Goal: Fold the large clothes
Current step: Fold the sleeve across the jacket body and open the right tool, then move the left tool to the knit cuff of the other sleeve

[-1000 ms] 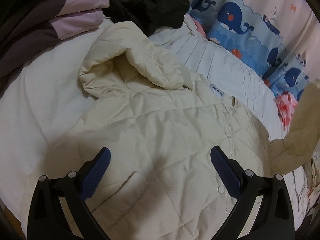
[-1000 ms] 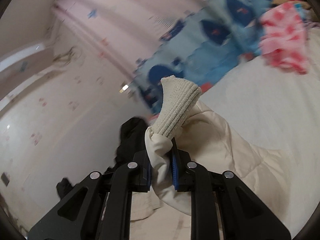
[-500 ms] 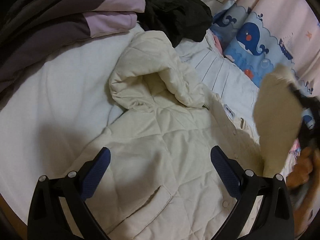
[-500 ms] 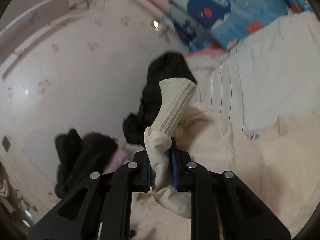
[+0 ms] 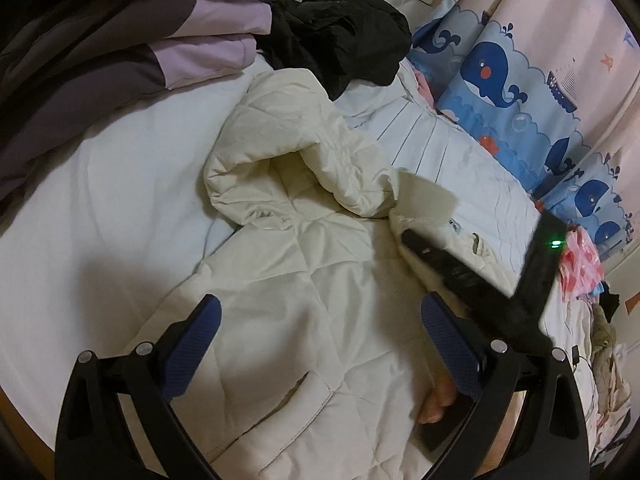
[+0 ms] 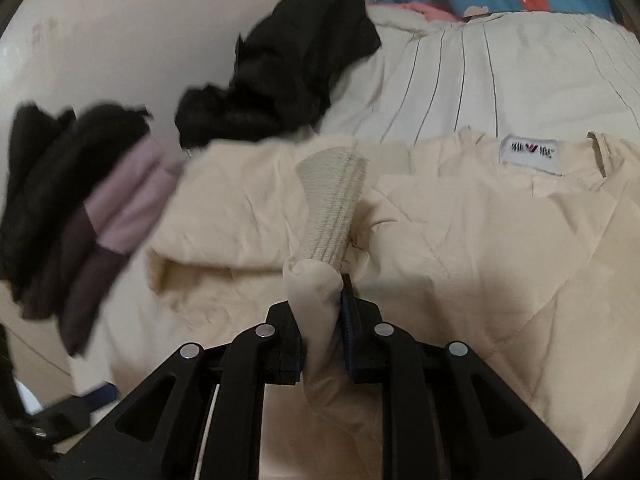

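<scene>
Cream quilted jacket spread on white bed.
Left gripper above it, jaws wide, empty; right gripper over collar side; black clothes at far edge.

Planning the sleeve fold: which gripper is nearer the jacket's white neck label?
Right. The right gripper, shut on the sleeve, is just short of the label; the left gripper hovers open over the pocket area.

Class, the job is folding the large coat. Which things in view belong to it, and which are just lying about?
Part of the job:
cream quilted coat
its ribbed sleeve cuff
right claw, gripping the sleeve
left claw, open

Lying about:
black garment
purple jacket
whale curtain
</scene>
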Demonstrator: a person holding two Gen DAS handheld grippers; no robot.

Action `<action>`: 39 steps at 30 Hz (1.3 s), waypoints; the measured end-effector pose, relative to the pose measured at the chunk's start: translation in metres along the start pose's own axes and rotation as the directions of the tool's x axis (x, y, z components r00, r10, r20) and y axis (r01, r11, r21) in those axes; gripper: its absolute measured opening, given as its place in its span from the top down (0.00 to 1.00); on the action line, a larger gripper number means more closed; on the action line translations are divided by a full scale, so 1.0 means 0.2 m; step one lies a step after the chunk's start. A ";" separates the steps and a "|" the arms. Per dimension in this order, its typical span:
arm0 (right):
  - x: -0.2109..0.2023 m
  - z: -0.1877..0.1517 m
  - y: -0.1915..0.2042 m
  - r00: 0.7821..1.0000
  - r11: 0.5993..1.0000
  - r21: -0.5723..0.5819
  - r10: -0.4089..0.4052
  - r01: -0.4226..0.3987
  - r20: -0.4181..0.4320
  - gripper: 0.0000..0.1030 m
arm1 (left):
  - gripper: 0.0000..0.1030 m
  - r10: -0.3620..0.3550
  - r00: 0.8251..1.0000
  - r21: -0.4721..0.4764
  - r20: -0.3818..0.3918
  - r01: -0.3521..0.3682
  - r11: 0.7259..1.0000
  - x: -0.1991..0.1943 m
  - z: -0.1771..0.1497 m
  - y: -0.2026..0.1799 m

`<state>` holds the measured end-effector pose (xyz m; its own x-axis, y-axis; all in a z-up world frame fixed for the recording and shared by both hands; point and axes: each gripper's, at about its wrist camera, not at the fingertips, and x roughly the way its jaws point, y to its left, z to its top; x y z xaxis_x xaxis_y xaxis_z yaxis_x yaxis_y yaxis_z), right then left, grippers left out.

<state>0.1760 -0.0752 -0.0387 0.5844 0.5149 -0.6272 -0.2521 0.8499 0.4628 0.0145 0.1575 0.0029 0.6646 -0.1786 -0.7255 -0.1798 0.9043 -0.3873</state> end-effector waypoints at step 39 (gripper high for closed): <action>-0.07 -0.09 0.16 0.953 0.876 -0.405 -0.302 0.264 -0.033 0.08 | 0.07 0.058 0.995 -0.172 0.077 -0.044 0.984 -0.06 0.08 0.22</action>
<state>0.1458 -0.0522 -0.0270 0.6077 0.2376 -0.7578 -0.3789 0.9253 -0.0136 0.0096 0.2049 0.0047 0.7068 -0.0953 -0.7010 -0.3309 0.8313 -0.4466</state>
